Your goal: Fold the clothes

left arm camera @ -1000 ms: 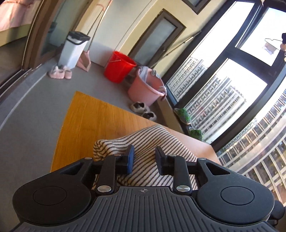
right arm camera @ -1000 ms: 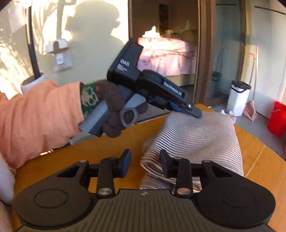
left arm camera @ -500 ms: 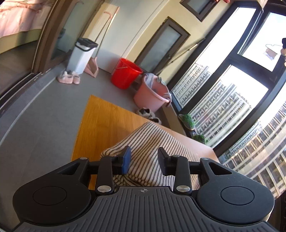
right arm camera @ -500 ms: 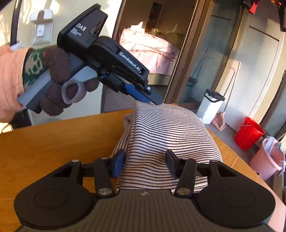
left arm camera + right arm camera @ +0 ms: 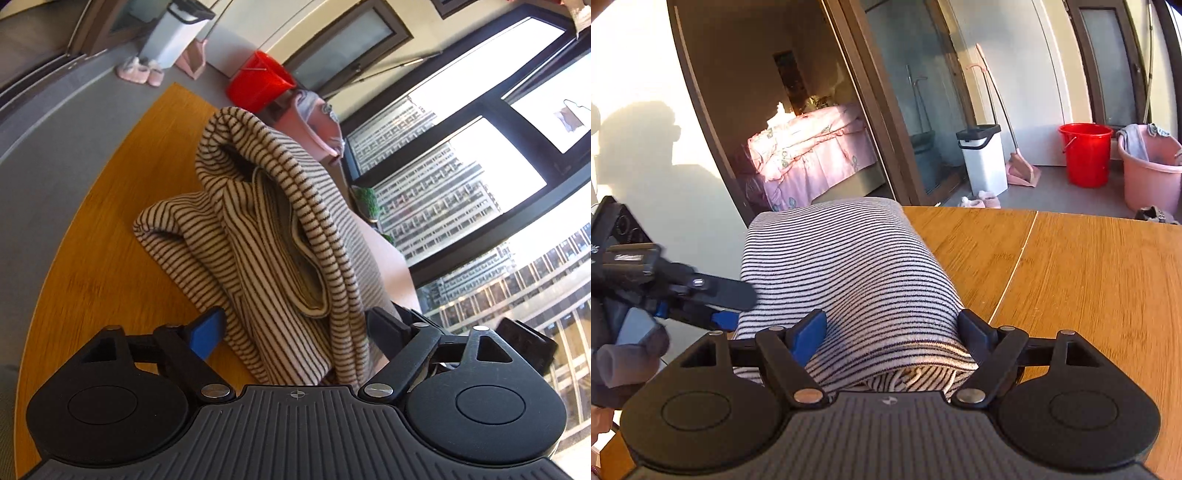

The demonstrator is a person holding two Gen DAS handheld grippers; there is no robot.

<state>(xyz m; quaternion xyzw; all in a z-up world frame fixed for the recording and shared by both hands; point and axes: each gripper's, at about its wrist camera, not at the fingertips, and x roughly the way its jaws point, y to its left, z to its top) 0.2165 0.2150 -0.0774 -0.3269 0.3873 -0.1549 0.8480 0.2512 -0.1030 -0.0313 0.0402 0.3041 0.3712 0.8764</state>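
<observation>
A cream sweater with thin dark stripes (image 5: 280, 236) lies folded into a thick bundle on the wooden table (image 5: 110, 229). My left gripper (image 5: 295, 325) is at one end of the bundle. Its jaws are opening, and the layered fold stands between its fingers without being pinched. My right gripper (image 5: 892, 325) straddles the other end of the sweater (image 5: 842, 258). Its jaws are opening too, with the cloth between the blue pad (image 5: 809, 332) and the black finger. In the right wrist view the left gripper (image 5: 738, 306) touches the bundle's left side, held by a gloved hand (image 5: 628, 354).
The table (image 5: 1071, 277) stretches bare to the right, with a seam across it. On the floor beyond stand a red bucket (image 5: 1086, 155), a pink tub (image 5: 1152, 173), a white bin (image 5: 982, 162) and slippers (image 5: 979, 201). Large windows (image 5: 461, 177) lie past the table's far edge.
Both grippers' jaws have spread wider. The right gripper has rolled and dropped down over the sweater's end. The left gripper has moved in low, and the bundle's open fold now fills its view.
</observation>
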